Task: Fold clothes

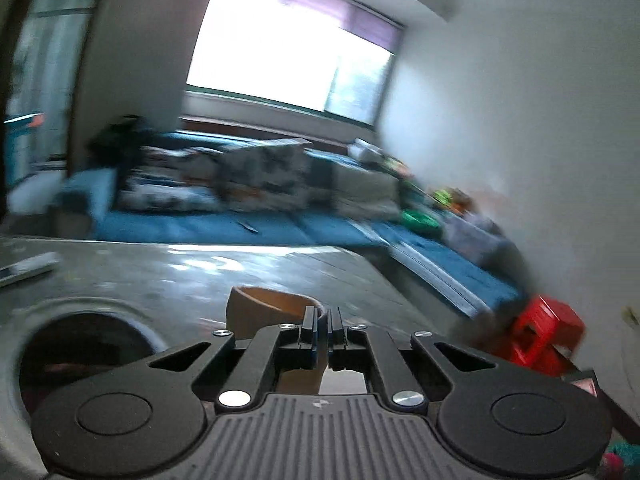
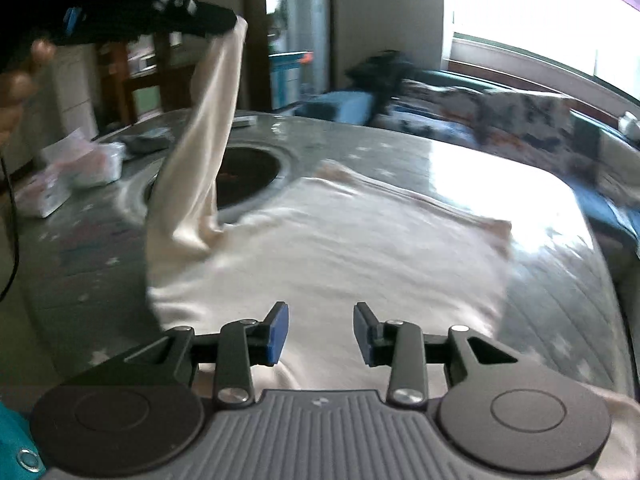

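Garment [image 2: 340, 248], cream-coloured, lying spread over the grey table [image 2: 540, 312], its near hem running under the right gripper [image 2: 320, 332]. Sleeve [image 2: 208, 120] of the same garment being lifted up off the table at far left, hanging taut and slanting from the left gripper [image 2: 224, 20], seen there as a dark shape at top left with the cloth end pinched at its tip. Jaws of the left gripper [image 1: 323, 334] pressed nearly together in its own view, clamping a fold of tan cloth [image 1: 272, 308] that bulges just beyond and to the left of the fingertips. Right gripper hovering low over the near edge of the garment, blue pads [image 2: 278, 332] standing wide apart, gripping nothing. Round dark opening [image 2: 248, 172] in the table showing just behind the raised sleeve, the garment's far left edge reaching its rim. White packets [image 2: 76, 172] lying at the far left of the table, apart from the garment. Blue sofa [image 1: 240, 232] with patterned cushions [image 1: 256, 172] standing beyond the table under a bright window [image 1: 288, 48]; red stool [image 1: 548, 332] at right near the wall. Both views blurred, fine detail of the cloth not readable.
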`<control>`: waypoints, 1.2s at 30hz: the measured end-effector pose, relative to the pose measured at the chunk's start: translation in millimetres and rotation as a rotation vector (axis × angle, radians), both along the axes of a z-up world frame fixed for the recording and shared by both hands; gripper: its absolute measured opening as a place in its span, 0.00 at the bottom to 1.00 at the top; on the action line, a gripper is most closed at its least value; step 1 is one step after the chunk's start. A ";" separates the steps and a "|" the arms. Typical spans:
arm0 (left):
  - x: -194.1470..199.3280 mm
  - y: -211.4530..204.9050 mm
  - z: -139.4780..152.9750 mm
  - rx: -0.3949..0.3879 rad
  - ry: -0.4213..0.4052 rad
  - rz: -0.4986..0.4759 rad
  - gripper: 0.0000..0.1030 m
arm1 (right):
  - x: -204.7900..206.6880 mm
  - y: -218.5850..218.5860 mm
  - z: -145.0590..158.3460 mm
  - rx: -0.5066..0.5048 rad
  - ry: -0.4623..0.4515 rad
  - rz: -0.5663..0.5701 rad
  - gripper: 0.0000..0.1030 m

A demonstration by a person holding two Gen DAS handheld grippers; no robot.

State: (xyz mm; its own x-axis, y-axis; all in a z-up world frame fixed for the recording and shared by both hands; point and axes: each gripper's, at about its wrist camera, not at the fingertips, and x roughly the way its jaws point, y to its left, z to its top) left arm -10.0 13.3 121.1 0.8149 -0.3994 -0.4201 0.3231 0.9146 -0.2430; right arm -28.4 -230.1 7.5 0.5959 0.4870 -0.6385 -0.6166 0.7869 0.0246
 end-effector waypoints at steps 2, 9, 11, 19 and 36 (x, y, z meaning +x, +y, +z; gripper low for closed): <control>8.1 -22.3 -10.1 0.003 0.022 -0.074 0.05 | -0.9 -16.4 -2.2 0.008 0.008 -0.045 0.35; 29.6 -92.7 -63.6 0.069 0.152 -0.295 0.10 | -6.6 -57.0 -13.4 0.020 0.035 -0.155 0.36; 28.6 -105.4 -78.0 0.098 0.186 -0.334 0.20 | -7.8 -64.4 -16.3 0.021 0.038 -0.178 0.37; 19.0 -42.4 -99.4 0.160 0.227 -0.210 0.26 | -10.3 -81.5 -8.6 0.034 0.011 -0.216 0.37; 28.5 28.6 -134.8 0.245 0.300 0.052 0.31 | 19.8 -55.7 -33.1 0.043 0.087 -0.220 0.18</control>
State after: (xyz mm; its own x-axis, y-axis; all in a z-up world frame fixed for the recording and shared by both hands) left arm 18.5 41.9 -13.8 0.6581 -0.2195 -0.7203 0.2227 0.9705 -0.0923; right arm -8.6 -285.8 -25.6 0.6344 0.3793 -0.6735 -0.4247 0.8991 0.1062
